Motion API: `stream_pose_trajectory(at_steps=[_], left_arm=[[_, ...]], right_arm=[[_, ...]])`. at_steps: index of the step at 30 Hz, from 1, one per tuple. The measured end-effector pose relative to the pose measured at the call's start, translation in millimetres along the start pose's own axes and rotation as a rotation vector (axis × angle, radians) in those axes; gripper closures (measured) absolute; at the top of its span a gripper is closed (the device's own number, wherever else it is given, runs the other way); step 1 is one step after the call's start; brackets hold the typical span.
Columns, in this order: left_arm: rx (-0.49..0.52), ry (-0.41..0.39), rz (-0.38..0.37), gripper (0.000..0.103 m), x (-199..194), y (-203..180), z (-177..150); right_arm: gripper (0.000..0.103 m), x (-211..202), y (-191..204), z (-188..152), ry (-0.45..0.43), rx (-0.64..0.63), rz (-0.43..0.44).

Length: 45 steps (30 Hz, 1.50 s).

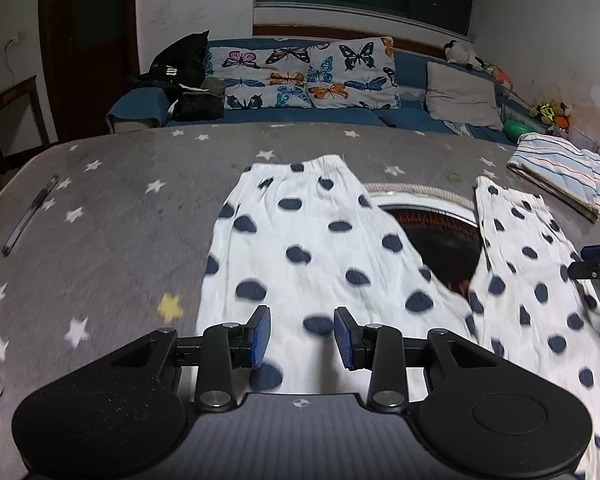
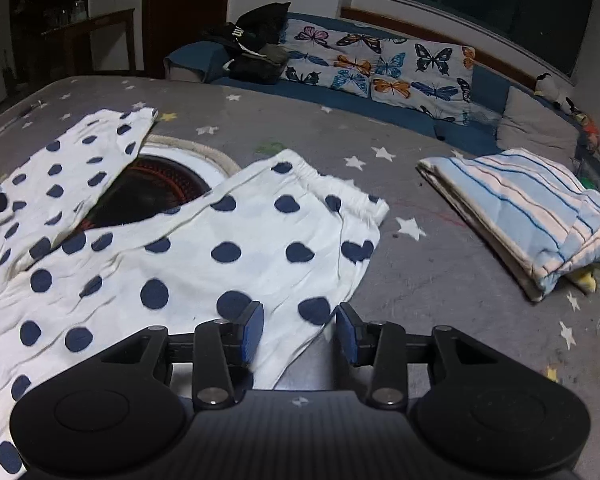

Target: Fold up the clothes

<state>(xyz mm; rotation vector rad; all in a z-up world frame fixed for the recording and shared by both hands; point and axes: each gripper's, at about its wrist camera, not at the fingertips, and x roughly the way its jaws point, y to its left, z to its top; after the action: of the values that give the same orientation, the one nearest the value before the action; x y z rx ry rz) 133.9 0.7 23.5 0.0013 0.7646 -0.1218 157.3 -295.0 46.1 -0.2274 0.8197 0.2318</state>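
- the polka-dot pants lie spread flat on a grey star-print table, legs pointing away from you in a v shape.
- between the two legs a round opening sits in the table, ringed by a pale rope-like rim; its inside is dark with a reddish ribbed band, and you cannot tell what, if anything, is in it.
- your left gripper hovers over the near part of the left pant leg; its blue-padded jaws stand apart with only the fabric showing in the gap below them, and nothing is pinched.
- your right gripper sits over the near outer edge of the right pant leg; its jaws are apart too, with the cloth's edge running beneath the gap and bare table under the right-hand jaw.
- whether either set of jaws touches the cloth cannot be told from these views.
- in the left wrist view, part of your right gripper shows at the right edge, over the right leg.
- a folded striped cloth in light blue and white lies on the table to the right of the pants, well apart from them.
- a pen-like object lies on the table's far left side.
- behind the table runs a blue sofa with butterfly-print pillows, a grey cushion, a heap of dark clothes and some soft toys.
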Motion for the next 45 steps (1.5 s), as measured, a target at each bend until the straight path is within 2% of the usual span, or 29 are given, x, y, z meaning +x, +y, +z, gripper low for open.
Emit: stream_pose_trajectory(at_steps=[7,12,17,21,31,36,41,45], left_arm=[[0.029,-0.006,0.013,0.064,35.2,-7.7,26.6],[0.043,-0.02,0.009,0.064,55.8,-8.4,47.3],[0.002,-0.012,-0.001,0.06,77.3,-2.1,62.5],[-0.014,-0.013,0.004,0.06,90.0,2.0,69.6],[-0.026,-0.033,0.089,0.058,110.3,12.2,84.5],[-0.029,-0.041,0.137,0.058,112.5,17.4,87.5],[0.013,-0.065,0.122,0.054,91.7,8.1,82.7],[0.067,-0.087,0.07,0.052,61.3,-9.0,69.4]], right_arm=[[0.063,18.0,0.4,19.5,-0.019,-0.002,0.05],[0.063,34.4,-5.2,32.7,-0.02,0.01,0.054],[0.063,49.7,-18.5,41.3,-0.009,0.05,0.049],[0.058,56.9,-24.7,43.0,-0.004,0.06,0.028],[0.057,63.7,-34.7,45.1,-0.009,0.072,-0.038],[0.057,65.5,-36.3,45.2,-0.022,0.036,-0.118],[0.057,52.5,-36.9,44.9,-0.034,0.048,-0.068],[0.056,36.8,-29.1,39.2,-0.02,0.035,-0.017]])
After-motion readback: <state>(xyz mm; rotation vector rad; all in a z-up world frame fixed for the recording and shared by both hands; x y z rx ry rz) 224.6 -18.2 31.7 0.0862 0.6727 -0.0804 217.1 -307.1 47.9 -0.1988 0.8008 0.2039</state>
